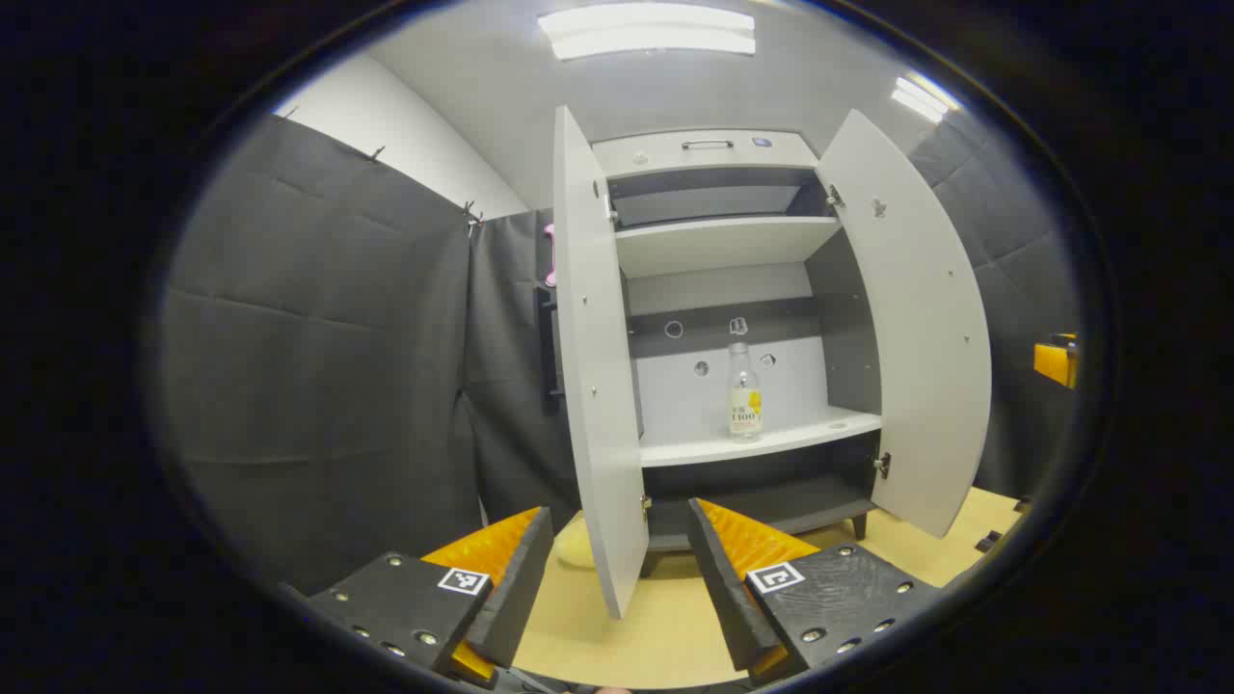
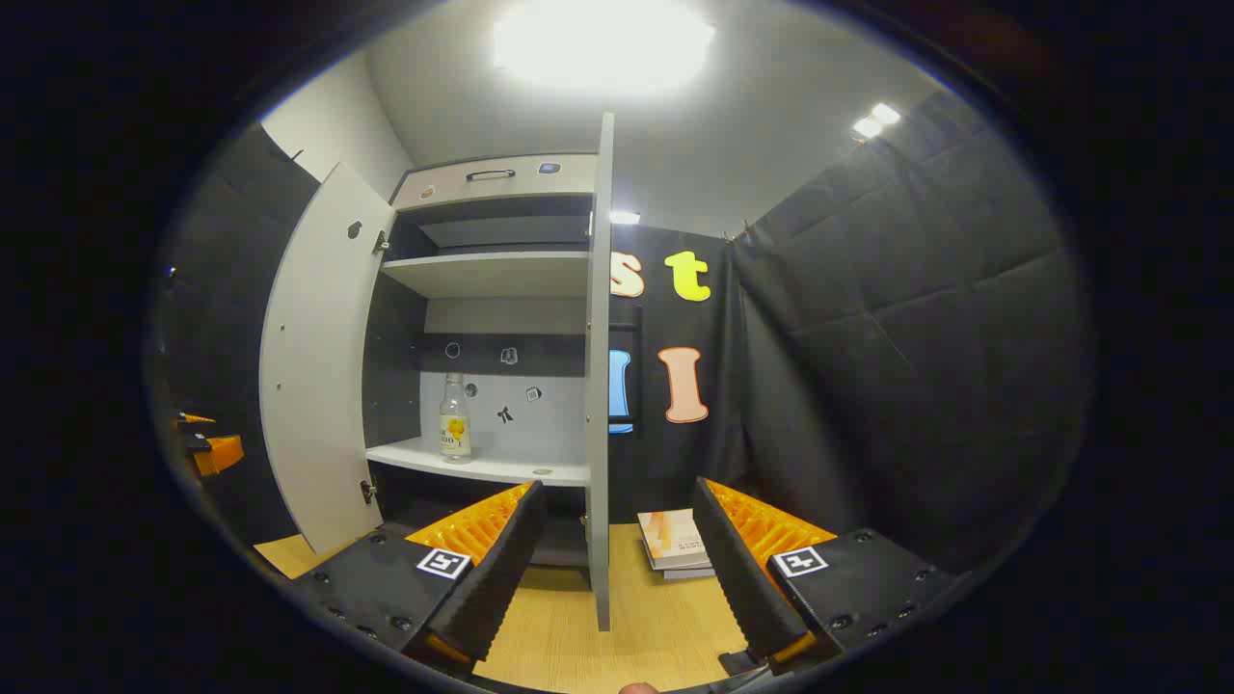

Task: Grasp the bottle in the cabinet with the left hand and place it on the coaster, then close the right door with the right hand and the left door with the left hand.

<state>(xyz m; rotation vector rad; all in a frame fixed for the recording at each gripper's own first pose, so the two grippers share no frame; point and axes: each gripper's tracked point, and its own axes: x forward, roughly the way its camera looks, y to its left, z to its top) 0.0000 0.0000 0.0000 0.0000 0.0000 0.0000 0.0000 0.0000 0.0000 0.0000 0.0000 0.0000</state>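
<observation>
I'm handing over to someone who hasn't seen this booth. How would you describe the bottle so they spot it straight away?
Find the tall pale cabinet with both doors swung open. On its lower white shelf, against the back panel, stands the bottle, upright and alone. It is clear with a white cap and a yellow-and-white label; nothing else stands on that shelf, only small stickers on the panel behind.

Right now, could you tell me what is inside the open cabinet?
One bottle stands upright on the cabinet's lower shelf; the upper shelf looks bare. The left door covers the cabinet's left edge, so anything there is hidden.

Bottle (image 1: 743, 391) label print too small to tell.
</observation>
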